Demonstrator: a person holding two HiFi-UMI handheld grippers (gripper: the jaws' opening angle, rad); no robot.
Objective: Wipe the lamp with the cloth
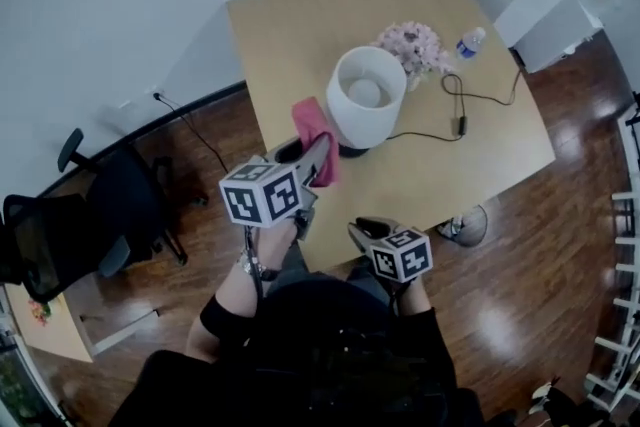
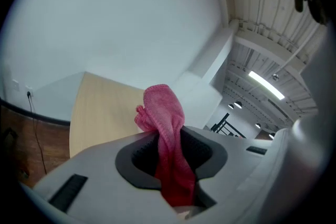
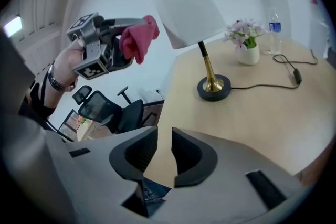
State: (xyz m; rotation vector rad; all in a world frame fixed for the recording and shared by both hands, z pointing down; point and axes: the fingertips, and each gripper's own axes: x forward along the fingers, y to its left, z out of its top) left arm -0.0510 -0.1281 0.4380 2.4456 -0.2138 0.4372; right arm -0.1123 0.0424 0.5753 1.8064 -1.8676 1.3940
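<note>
A lamp with a white shade (image 1: 365,95) (image 3: 186,5), a brass stem and a black base (image 3: 213,87) stands on the light wooden table (image 1: 300,25). My left gripper (image 1: 310,155) (image 2: 169,147) is raised just left of the shade and is shut on a pink cloth (image 1: 315,135) (image 2: 165,123) (image 3: 137,39), which sticks out past the jaws. The cloth hangs close to the shade; touch cannot be told. My right gripper (image 1: 362,233) (image 3: 164,152) hovers low at the table's near edge, its jaws slightly apart with nothing between them.
A vase of pale flowers (image 1: 415,45) (image 3: 244,34) and a water bottle (image 1: 470,42) (image 3: 274,26) stand behind the lamp. The lamp's black cord (image 1: 470,100) with a switch trails right across the table. A black office chair (image 1: 110,205) stands on the wooden floor at left.
</note>
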